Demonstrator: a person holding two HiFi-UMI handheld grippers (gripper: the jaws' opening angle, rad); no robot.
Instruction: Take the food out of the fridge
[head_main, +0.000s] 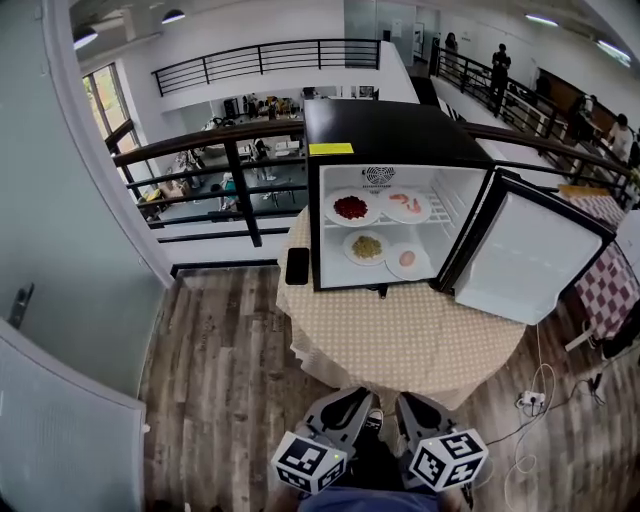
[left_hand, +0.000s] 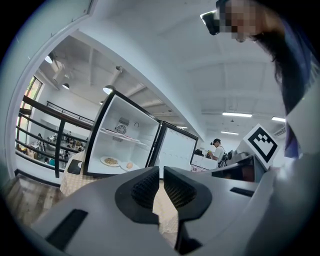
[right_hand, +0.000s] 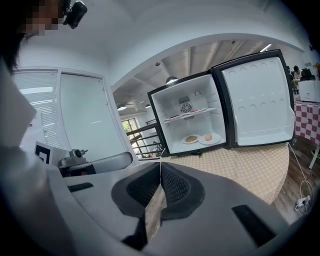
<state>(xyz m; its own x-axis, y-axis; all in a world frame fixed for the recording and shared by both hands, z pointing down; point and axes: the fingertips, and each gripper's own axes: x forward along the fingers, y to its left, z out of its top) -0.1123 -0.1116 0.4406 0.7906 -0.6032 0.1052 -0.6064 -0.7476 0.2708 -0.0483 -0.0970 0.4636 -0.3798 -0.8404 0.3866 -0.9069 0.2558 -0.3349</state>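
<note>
A black mini fridge (head_main: 392, 133) stands on a round table with its door (head_main: 530, 258) swung open to the right. On its upper shelf lie a plate of red food (head_main: 351, 208) and a plate of pink pieces (head_main: 406, 206). On the fridge floor are a plate of yellowish food (head_main: 366, 247) and a plate with a round pale item (head_main: 407, 260). Both grippers hang low near the table's front edge, well short of the fridge. My left gripper (head_main: 362, 398) (left_hand: 161, 172) is shut and empty. My right gripper (right_hand: 161, 167) (head_main: 408, 402) is likewise shut on nothing.
A beige dotted cloth (head_main: 400, 335) covers the table. A flat black object (head_main: 297, 266) lies left of the fridge. A dark railing (head_main: 230, 150) runs behind, a checkered table (head_main: 605, 285) stands at the right, and cables (head_main: 530, 400) lie on the wooden floor.
</note>
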